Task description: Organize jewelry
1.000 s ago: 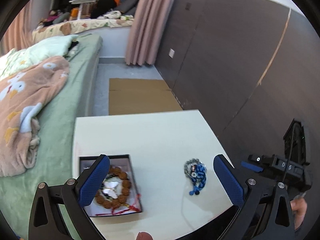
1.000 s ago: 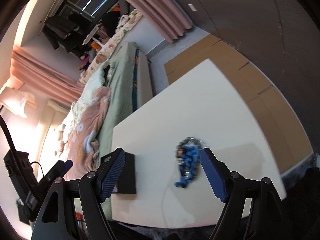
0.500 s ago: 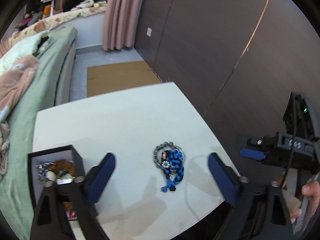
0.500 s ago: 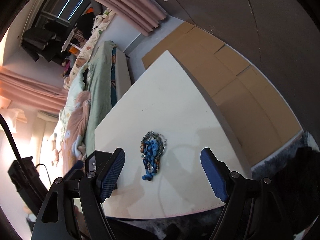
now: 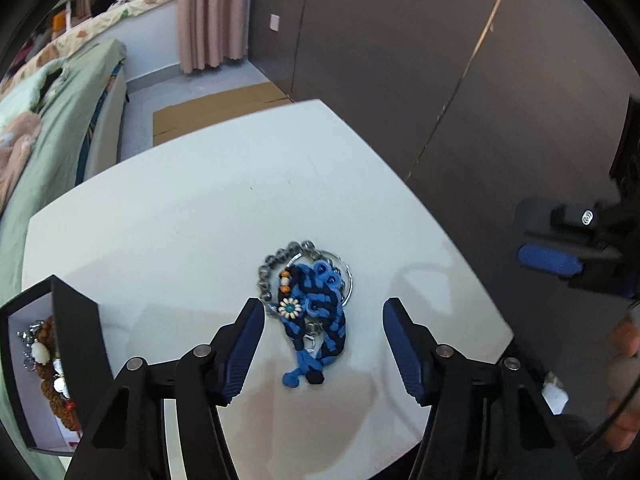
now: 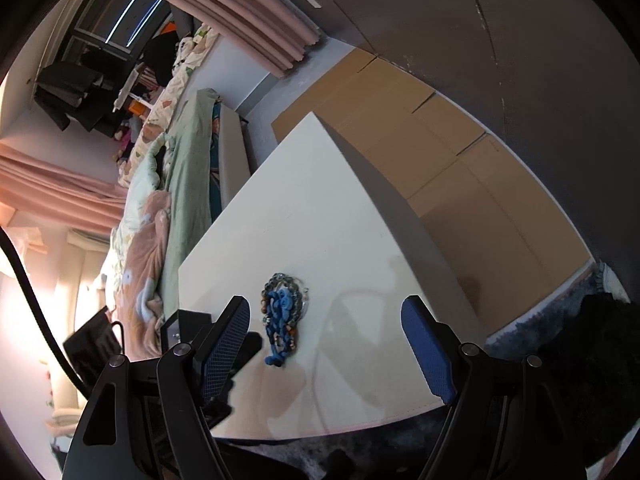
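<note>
A pile of jewelry [image 5: 310,306] lies on the white table [image 5: 224,208]: a blue and black braided cord, a grey bead bracelet and a silver ring. It also shows in the right wrist view [image 6: 282,322]. My left gripper [image 5: 323,346] is open, with the pile's near end between its fingers. A black jewelry box [image 5: 44,364] at the table's left edge holds brown beads and silver pieces. My right gripper [image 6: 326,348] is open and empty, back over the table's near edge; it shows at the right in the left wrist view [image 5: 552,258].
A bed with green and pink bedding [image 6: 160,200] runs along the table's left side. Flat cardboard [image 6: 440,152] covers the floor beyond the table. A dark wall [image 5: 400,60] stands at the right. A dark rug [image 6: 560,360] lies beside the table.
My left gripper has moved right from the box and closed in on the jewelry pile, which now sits between its fingers. My right gripper has drawn back from the pile.
</note>
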Action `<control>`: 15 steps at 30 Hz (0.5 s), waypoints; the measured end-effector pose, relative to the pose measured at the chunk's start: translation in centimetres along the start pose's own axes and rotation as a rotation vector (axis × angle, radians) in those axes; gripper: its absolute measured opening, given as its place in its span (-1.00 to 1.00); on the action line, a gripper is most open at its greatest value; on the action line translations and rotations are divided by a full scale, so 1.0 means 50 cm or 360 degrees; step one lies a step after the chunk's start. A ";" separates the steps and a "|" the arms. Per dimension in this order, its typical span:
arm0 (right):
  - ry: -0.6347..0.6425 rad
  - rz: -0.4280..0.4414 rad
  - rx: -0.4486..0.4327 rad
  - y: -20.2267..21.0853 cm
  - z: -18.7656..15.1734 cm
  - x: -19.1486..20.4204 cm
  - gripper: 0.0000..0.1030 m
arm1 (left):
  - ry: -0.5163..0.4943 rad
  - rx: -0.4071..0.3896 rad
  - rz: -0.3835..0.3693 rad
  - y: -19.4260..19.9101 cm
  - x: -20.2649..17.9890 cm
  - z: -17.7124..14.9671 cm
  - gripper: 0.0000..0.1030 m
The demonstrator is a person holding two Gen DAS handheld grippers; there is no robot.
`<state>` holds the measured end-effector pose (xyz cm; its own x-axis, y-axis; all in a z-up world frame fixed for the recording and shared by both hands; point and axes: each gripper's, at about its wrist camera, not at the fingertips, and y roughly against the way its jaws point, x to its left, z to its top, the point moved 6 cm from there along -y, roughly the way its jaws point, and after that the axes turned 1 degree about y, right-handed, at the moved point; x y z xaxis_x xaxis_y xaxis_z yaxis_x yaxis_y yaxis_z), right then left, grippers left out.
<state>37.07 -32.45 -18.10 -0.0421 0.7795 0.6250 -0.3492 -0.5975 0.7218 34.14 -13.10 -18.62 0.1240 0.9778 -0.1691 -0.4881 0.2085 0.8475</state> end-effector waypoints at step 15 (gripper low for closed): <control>0.0057 -0.0057 0.0038 -0.028 -0.002 0.016 0.52 | -0.0115 0.0070 0.0034 -0.047 0.006 -0.037 -0.69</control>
<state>37.43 -30.95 -18.63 -0.0636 0.8063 0.5880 -0.3289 -0.5732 0.7505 33.71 -13.24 -21.58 0.1765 0.9775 -0.1155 -0.4531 0.1848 0.8721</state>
